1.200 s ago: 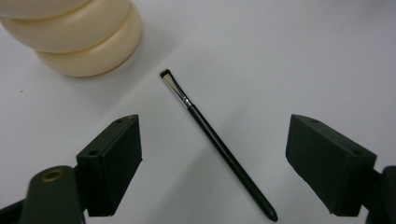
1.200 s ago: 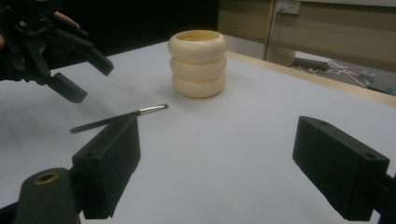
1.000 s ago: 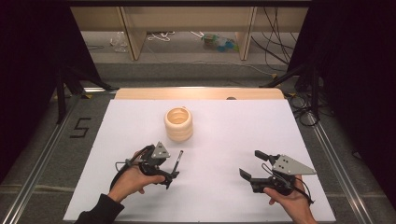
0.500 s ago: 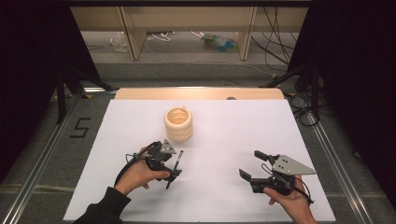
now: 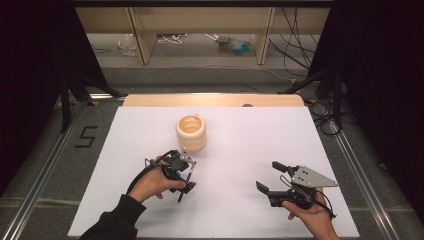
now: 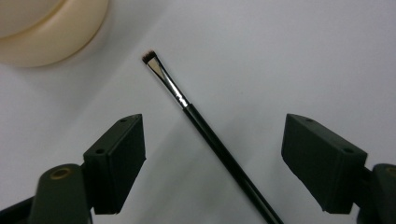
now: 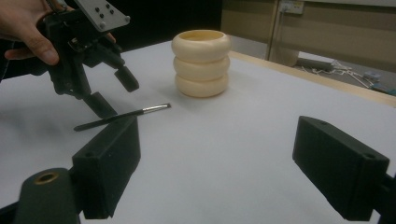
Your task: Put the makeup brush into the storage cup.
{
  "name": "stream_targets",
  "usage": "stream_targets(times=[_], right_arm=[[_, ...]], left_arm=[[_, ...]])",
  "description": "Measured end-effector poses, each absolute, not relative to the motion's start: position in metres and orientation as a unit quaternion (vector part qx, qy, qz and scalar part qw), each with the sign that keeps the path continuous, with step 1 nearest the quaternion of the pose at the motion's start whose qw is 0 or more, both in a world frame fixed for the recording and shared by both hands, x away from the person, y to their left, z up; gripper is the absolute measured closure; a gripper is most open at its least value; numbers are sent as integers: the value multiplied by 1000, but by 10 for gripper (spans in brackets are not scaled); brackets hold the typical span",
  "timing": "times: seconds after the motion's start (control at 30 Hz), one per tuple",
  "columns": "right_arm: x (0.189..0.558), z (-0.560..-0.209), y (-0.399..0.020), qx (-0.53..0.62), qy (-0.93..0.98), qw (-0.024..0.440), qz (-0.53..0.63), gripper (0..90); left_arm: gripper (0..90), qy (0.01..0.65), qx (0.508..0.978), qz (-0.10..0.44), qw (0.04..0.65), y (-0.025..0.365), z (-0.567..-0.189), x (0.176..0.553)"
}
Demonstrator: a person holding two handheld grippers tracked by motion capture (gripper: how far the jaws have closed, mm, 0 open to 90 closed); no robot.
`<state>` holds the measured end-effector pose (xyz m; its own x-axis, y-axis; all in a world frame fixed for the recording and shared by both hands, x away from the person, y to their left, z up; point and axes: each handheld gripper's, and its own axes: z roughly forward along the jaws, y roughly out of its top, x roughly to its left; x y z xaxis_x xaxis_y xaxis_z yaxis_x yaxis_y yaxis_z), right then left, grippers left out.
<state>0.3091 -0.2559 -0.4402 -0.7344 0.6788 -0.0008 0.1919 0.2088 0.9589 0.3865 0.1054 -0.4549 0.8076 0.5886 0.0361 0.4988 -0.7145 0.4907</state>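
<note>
A thin black brush (image 6: 205, 135) with a silver ferrule and a dark tip lies flat on the white table. My left gripper (image 6: 215, 123) points down over it, open, with a jaw on each side of the handle and not touching it. The same brush (image 7: 121, 116) lies just in front of the left gripper (image 7: 116, 92) in the right gripper view. From the high view, a hand holds the left gripper (image 5: 186, 174) close in front of a cream ribbed cup (image 5: 191, 133). My right gripper (image 5: 270, 176) is open and holds nothing, low at the table's near right.
The cup (image 7: 201, 63) stands upright at the middle of the white sheet (image 5: 250, 145). A wooden strip (image 5: 215, 100) runs along the far edge. Metal rails (image 5: 45, 170) flank the table, and beyond it is floor with cables.
My left gripper has moved toward the cup and tipped down over the brush, which stays on the table. The right gripper has not moved.
</note>
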Motion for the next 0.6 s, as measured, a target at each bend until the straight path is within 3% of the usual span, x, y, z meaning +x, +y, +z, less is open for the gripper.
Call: stream_targets(times=[0.6], right_arm=[[309, -440, -255, 287, 753, 213, 552, 163]], left_arm=[[285, 282, 938, 83, 186, 102, -452, 398]])
